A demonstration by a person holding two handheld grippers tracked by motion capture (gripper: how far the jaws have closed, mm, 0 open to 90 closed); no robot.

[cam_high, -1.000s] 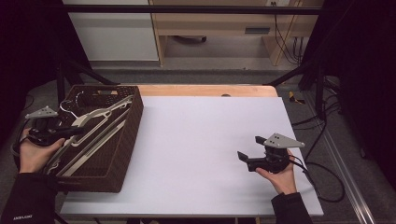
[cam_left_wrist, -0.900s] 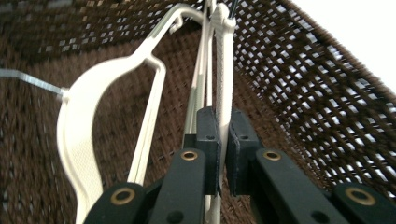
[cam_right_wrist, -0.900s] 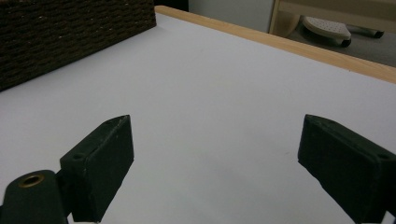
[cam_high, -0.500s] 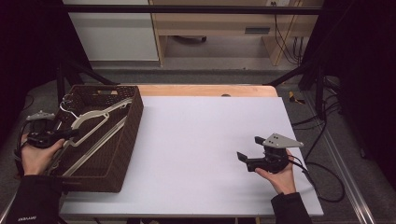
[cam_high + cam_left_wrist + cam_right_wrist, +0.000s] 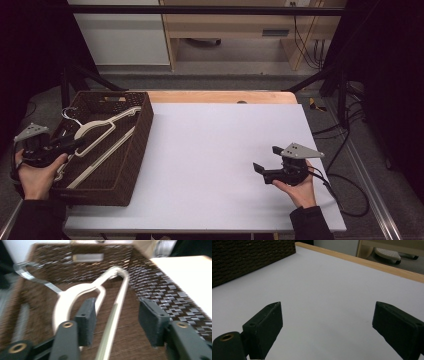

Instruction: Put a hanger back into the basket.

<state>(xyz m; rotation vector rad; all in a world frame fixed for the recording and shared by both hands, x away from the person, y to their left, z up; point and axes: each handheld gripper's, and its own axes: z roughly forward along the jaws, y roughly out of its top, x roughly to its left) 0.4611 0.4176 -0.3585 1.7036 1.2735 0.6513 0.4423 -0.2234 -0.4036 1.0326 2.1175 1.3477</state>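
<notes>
Left gripper (image 5: 115, 322): jaws just opening, parted either side of the smooth cream plastic hanger (image 5: 75, 293) without pressing it; the hanger lies inside the dark woven wicker basket (image 5: 145, 127). Risk: its thin metal hook (image 5: 35, 277) may snag the coarse weave. Right gripper (image 5: 327, 327) open, idle over the matte white tabletop (image 5: 220, 150).

The table (image 5: 220, 150) is seen from above and from its near side in the high view, which faces forward and down and takes in the whole top. The wicker basket (image 5: 155, 282) at the left is viewed from close above its near end in the left gripper view, along its length. The bare white top is crossed low and leftward in the right gripper view, where the basket's wall is shared.
</notes>
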